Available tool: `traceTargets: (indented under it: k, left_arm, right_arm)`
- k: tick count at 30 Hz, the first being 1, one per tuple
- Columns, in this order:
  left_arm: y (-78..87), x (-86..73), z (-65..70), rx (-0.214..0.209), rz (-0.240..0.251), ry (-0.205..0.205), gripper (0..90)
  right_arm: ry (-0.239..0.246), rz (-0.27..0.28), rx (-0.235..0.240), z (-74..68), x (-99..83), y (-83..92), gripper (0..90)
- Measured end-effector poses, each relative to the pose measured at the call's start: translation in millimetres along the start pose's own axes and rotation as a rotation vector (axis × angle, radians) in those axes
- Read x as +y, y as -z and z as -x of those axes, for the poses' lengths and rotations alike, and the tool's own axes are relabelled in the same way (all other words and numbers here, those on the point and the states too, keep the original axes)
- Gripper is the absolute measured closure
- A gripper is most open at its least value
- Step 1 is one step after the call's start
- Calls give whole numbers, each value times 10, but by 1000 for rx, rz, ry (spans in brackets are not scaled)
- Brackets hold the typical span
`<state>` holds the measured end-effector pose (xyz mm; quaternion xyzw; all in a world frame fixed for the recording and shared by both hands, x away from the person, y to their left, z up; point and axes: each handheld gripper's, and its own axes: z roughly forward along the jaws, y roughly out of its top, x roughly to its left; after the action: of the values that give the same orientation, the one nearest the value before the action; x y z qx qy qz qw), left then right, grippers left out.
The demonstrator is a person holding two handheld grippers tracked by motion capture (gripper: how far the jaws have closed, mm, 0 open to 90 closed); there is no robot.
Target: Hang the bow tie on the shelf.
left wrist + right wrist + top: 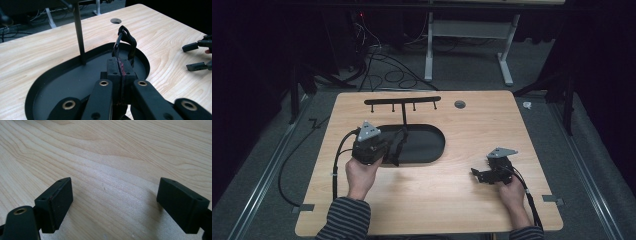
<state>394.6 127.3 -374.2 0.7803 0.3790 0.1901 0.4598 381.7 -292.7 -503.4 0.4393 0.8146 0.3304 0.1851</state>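
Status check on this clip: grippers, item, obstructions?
Left gripper shut on black strap, over stand's tray. Right gripper open, over bare table. Nothing between strap and hook bar.

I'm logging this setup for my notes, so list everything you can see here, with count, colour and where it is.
Table: one, light wood, centre of the high view.
Tray: one, black, oval, on the table left of centre.
Post: one, black, rising upright from the tray.
Hook bar: one, black, across the top of the post, small pegs hanging under it.
Strap: one, black, looped, held above the tray.
Hole: one, grey, round, in the table's far side.
Desk frame: one, white, on the floor beyond the table.
Cables: several, black, on the floor.
Left tool: one, black, closed on the strap.
Right tool: one, black, open, over bare table.
Hands: two, holding the tools.
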Motion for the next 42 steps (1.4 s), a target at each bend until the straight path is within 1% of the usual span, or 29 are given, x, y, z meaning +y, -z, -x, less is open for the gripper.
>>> traceTargets:
  k: [4, 7, 9, 16, 23, 29, 35, 37, 39, 42]
  left_arm:
    - [-18, 54, -23, 8, 0, 1, 892]
    - [-41, 103, -45, 24, 5, -1, 892]
    - [-43, 113, -53, 24, 8, 2, 892]
    - [-83, 195, -114, 47, 14, 3, 892]
    - [-109, 282, -175, 61, 43, 20, 892]
    - [-130, 387, -220, 94, 63, 9, 892]
    - [-178, 433, -285, 135, 80, 20, 892]
    - [-195, 432, -313, 144, 83, 33, 892]
    - [-221, 427, -353, 150, 79, 49, 892]
    - [-254, 422, -386, 164, 73, 56, 891]
  right_arm:
    - [0, 0, 0, 0, 0, 0, 144]
    - [1, 0, 0, 1, 0, 0, 143]
    - [1, 0, 0, 1, 0, 0, 144]
    - [1, 0, 0, 1, 0, 0, 144]
    - [0, 0, 0, 0, 0, 0, 144]
    - [0, 0, 0, 0, 0, 0, 144]
    - [0, 0, 0, 0, 0, 1, 144]
    - [1, 0, 0, 0, -1, 1, 144]
    - [0, 0, 0, -1, 0, 1, 144]
    - [0, 0, 0, -1, 0, 1, 144]
